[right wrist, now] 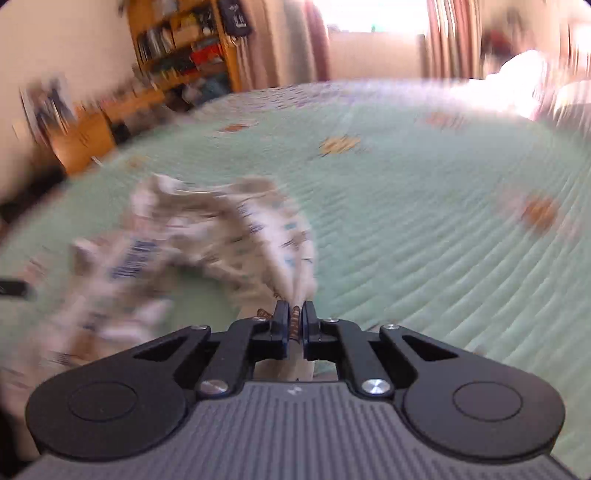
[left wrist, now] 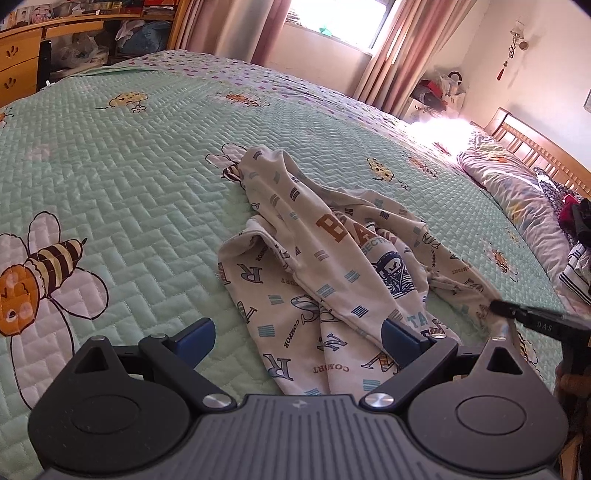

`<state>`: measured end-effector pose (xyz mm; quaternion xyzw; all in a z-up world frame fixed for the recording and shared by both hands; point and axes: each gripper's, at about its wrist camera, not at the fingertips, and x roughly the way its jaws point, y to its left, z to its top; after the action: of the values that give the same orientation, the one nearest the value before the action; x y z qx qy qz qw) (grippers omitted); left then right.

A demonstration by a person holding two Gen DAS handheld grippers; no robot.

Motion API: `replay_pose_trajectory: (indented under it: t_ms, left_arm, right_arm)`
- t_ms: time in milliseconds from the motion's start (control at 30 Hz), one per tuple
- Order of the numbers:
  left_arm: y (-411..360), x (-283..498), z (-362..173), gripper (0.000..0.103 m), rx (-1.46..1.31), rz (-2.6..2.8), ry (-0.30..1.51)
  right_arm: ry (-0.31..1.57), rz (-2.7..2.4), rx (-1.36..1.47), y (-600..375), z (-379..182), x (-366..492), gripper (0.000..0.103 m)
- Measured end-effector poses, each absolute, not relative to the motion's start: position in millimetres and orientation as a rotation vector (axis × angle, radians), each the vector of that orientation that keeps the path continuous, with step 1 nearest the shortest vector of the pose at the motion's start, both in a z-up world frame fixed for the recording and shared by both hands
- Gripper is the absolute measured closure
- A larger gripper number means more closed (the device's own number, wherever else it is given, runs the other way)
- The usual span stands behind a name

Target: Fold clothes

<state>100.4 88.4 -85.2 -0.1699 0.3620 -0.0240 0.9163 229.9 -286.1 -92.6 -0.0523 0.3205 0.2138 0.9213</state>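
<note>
A crumpled white garment (left wrist: 325, 266) printed with letters and blue stripes lies on the green quilted bedspread (left wrist: 147, 166). My left gripper (left wrist: 299, 338) hangs open just above the garment's near end, with cloth showing between its blue pads and nothing pinched. In the same view the right gripper's fingers (left wrist: 517, 312) reach in from the right at the garment's right edge. The right wrist view is motion-blurred: my right gripper (right wrist: 294, 321) is shut on a fold of the garment (right wrist: 221, 236), which stretches away to the left.
A rumpled quilt and a pile of clothes (left wrist: 546, 221) lie along the wooden headboard (left wrist: 539, 147) at the right. A wooden desk and shelves (left wrist: 33, 48) stand beyond the bed's far left. Curtains and a bright window (left wrist: 332, 22) are at the back.
</note>
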Motion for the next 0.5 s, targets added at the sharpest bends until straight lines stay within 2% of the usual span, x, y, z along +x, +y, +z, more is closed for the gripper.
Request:
replay_pose_trajectory:
  t_ms: [167,367,500]
  left_arm:
    - [85.1,102.9,-85.8,0.006,-0.349,-0.066,0.743]
    - [93.0,104.3,-85.7,0.006,-0.364,-0.053,0.742]
    - [99.2,102.4,-83.6,0.006,-0.368,-0.045,0.730]
  right_arm:
    - [0.471,0.118,-0.740,-271.4,-76.6,263.8,0.095]
    - [0.489,-0.163,-0.908,-293.8,-101.0,324.1,0.095]
    - [0.594,-0.153,-0.776,-314.3,-117.6,327.8,0.095]
